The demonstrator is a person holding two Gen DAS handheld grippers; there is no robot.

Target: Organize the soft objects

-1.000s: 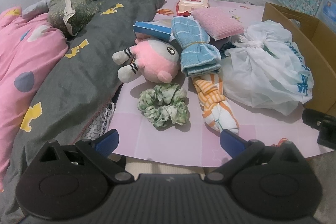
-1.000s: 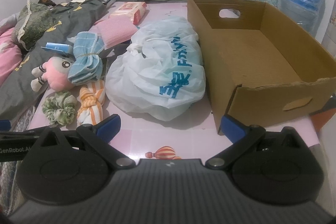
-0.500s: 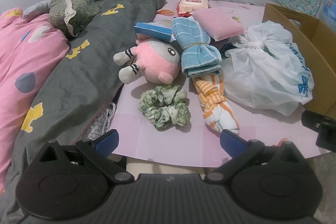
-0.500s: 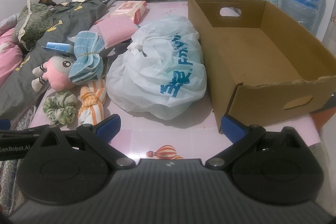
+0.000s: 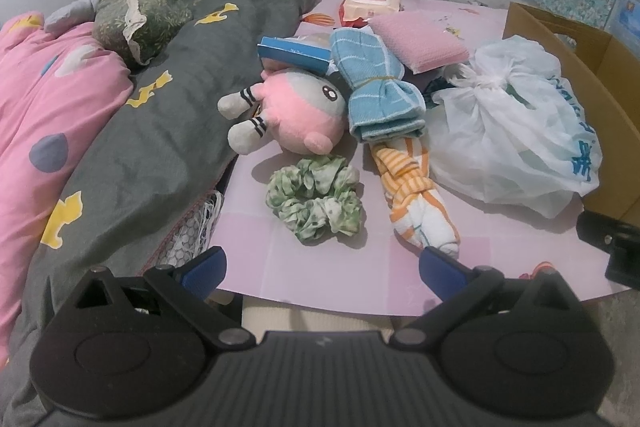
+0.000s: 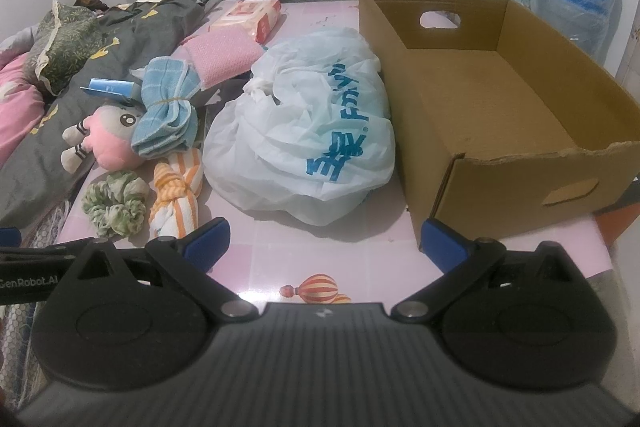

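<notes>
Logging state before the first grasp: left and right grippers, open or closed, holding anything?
Left gripper: open, holding nothing, short of the green scrunchie.
Right gripper: open, holding nothing, before the white plastic bag.

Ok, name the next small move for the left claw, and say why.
Probably ease the left claw forward over the green scrunchie: it is open and empty, the scrunchie lies nearest, apart from the rest, and the cardboard box is empty.

L gripper jaws wide, empty | scrunchie ahead | plush behind it
</notes>
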